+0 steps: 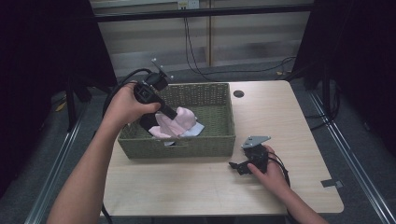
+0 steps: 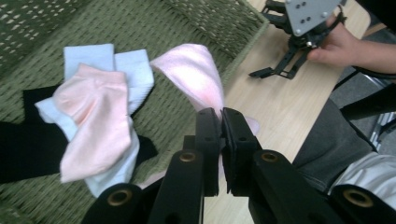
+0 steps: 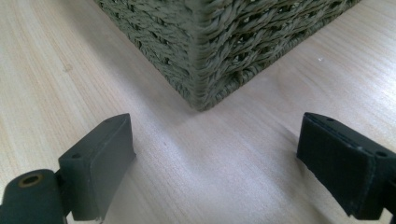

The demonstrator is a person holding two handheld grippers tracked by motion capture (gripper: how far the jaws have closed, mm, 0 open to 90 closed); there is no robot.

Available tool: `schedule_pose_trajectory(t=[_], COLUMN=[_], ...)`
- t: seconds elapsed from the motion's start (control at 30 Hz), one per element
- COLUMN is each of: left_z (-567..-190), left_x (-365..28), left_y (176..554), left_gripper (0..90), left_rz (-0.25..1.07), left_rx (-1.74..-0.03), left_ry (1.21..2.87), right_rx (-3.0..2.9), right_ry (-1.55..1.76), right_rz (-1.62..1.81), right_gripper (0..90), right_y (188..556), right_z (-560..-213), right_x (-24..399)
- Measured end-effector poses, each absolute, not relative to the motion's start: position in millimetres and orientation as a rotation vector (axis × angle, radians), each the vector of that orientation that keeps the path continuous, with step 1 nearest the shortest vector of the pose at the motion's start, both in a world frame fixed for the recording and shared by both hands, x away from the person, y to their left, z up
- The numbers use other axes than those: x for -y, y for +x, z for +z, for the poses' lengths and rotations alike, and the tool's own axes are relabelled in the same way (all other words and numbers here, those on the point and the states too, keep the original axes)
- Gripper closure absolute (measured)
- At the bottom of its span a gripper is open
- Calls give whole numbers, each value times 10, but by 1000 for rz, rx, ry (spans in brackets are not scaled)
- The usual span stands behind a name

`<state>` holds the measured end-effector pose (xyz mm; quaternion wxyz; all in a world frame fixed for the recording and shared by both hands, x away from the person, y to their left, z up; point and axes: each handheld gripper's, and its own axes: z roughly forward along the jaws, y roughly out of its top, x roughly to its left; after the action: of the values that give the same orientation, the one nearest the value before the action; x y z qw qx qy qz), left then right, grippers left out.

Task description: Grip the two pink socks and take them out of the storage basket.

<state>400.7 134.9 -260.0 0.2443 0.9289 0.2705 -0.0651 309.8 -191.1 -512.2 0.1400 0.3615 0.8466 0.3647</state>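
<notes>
Pale wood-grain worktop (image 1: 201, 186) stands on a grey floor, with dark curtains at both sides and cables trailing along the far wall. On the worktop sits a green woven basket (image 1: 219, 140).

From the bottom left of the high view a bare forearm reaches forward, and the left hand (image 1: 123, 105) grips the left gripper (image 1: 161, 122) angled down into the basket. Its jaws are pressed together on a pink sock (image 2: 194, 74): in the left gripper view the sock rises from between the 2 black jaws and hangs partly over the basket's near wall. That view also shows what lies on the basket floor: a second pink sock (image 2: 95, 121) on top of 2 light blue socks (image 2: 114, 63), with a black sock (image 2: 28, 149) beside them. In the high view these blur into a pink and pale heap.

The right hand (image 1: 271, 170) rests on the worktop near the basket's right front corner, holding the right gripper (image 1: 240, 167) low and level, pointing toward the basket. In the right gripper view its jaws stand wide apart with nothing between them, and the basket's corner is just ahead on bare wood.
</notes>
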Motion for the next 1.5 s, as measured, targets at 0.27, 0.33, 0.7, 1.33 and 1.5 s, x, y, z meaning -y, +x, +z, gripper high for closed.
schedule_pose_trajectory(t=[0.27,0.33,0.7,1.33,1.5], left_z=[-2691,-2721,-2825,-3046,-3158], left_x=[-1293,-1271,-1189,-1193,-1268], left_y=[3859,3820,3682,3737,3962], left_gripper=[855,855,846,533,464], left_rz=[-193,-205,-224,-116,-57], left_rx=[-687,-674,-619,-632,-706], left_ry=[2547,2551,2559,2517,2483], right_rx=[-2446,-2446,-2445,-2445,-2445], right_ry=[1045,1045,1043,1042,1042], right_rz=[1053,1054,1054,1054,1054], right_gripper=[102,102,102,102,102], right_y=[3098,3098,3098,3098,3098], right_z=[-5121,-5121,-5123,-5123,-5123], right_x=[1911,1911,1912,1912,1912])
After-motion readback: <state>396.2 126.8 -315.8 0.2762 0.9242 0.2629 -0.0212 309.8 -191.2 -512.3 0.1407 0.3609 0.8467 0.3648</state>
